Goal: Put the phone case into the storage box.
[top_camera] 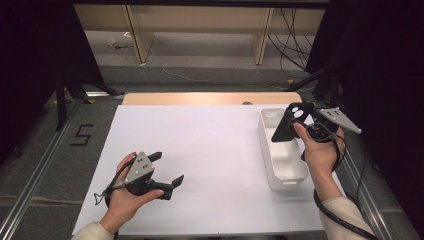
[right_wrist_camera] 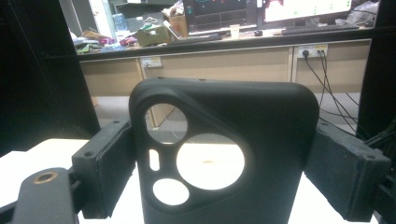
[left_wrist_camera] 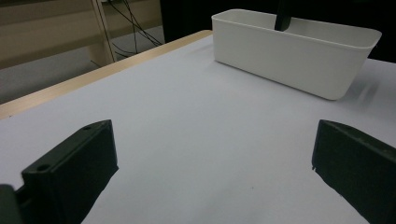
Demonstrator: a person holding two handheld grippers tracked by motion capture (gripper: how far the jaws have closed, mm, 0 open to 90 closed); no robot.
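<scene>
Over one white bin [top_camera: 280, 165]: one phone case [right_wrist_camera: 224, 154], right tool [top_camera: 300, 122].

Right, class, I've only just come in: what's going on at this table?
A person works at a white-covered table with a gripper in each hand. The right gripper is clamped on a black phone case, held upright over the white bin at the table's right side. The left gripper is low over the table's near left part, jaws wide apart and holding nothing.

Bare white sheet [top_camera: 210, 160] left of bin [top_camera: 274, 159]
</scene>
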